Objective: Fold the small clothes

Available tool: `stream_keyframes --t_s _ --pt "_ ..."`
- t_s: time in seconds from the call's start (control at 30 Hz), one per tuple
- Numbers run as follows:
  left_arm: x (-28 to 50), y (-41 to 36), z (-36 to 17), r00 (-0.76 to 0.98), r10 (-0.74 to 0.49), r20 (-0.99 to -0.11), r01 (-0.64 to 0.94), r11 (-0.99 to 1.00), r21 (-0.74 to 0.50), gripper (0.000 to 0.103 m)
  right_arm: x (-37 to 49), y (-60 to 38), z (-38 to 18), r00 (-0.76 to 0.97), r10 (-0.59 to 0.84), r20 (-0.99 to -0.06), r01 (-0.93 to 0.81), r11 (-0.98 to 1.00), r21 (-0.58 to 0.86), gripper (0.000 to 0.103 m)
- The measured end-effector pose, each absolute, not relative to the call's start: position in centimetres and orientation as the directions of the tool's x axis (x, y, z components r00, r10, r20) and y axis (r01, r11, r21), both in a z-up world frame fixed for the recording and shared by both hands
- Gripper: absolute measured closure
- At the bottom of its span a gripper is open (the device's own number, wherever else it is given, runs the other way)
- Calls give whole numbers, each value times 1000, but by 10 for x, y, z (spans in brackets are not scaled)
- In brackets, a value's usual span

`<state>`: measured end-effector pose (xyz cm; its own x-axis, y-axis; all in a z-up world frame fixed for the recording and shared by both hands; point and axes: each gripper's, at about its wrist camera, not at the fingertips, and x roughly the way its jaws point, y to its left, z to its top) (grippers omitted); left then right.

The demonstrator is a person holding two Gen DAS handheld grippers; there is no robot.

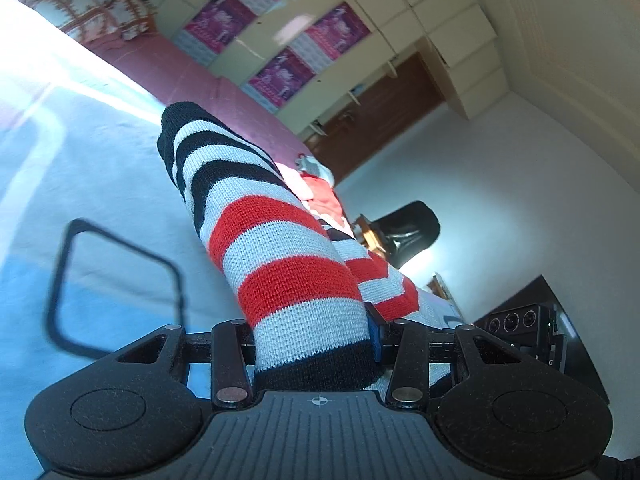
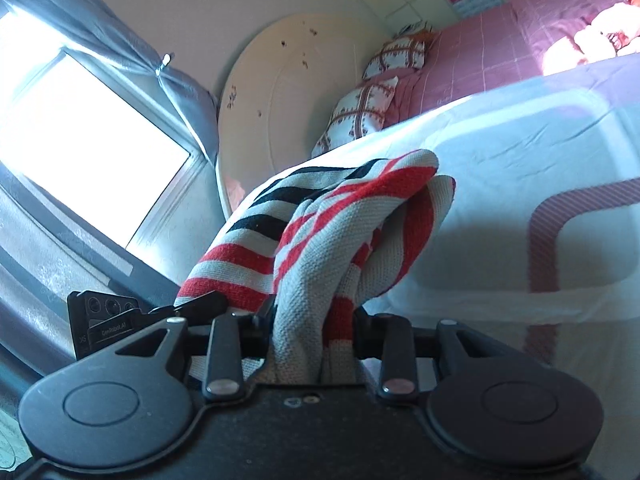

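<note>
Both tongs are clamped on one striped knit garment. Between the black fingers of the left gripper point(image 1: 316, 344) sits a tube of grey, red and black striped knitted fabric point(image 1: 256, 224), its black-edged end bunched in the jaws so that the pads pinch it. From the left wrist view the tube runs away from the tongs, up and to the left, with its long axis along the gripper's pointing line and its far black-and-grey end raised over the pale white-and-blue bedsheet point(image 1: 80, 184). A second fold of the same knit trails off to the right of the jaws, toward the other black handheld gripper body point(image 1: 520, 324) seen at the right edge.

The right gripper point(image 2: 312, 336) is likewise closed on a thick gather of the striped knit, grey and red at the jaws. Here the cloth rises from the tongs and drapes in loose folds, one part leaning up and to the right, a black-striped part stretching left toward the other gripper. The garment hangs held up between the two tongs, above the near edge of the bed.

Behind it lie a pink checked bedcover point(image 2: 480, 56) and two patterned white cushions point(image 2: 360, 116).
</note>
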<state>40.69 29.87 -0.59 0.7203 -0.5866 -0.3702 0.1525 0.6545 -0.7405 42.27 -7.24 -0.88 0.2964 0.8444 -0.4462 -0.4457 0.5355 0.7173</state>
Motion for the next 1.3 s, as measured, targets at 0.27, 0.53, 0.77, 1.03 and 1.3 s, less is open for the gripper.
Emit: stream_keyframes --t_s 0.27,0.53,0.77,1.03,1.3 --pt "384 323 -57 725 -544 -422 46 650 -759 60 414 -20 -39 188 858 -478 -426 510 748 69" --pt "363 329 -96 731 -540 -417 -17 597 -802 60 417 -22 -71 151 866 -478 -327 500 802 62" --pt "333 342 -95 796 -438 -418 -91 596 -798 53 413 -49 -46 258 812 -523 -375 583 720 57" --pt "309 295 -26 835 -303 -459 25 855 -518 53 370 -38 16 280 847 -452 -592 523 612 70" --pt "292 246 -33 822 -236 -518 68 944 -323 53 308 3 2 299 700 -648 -799 555 230 98"
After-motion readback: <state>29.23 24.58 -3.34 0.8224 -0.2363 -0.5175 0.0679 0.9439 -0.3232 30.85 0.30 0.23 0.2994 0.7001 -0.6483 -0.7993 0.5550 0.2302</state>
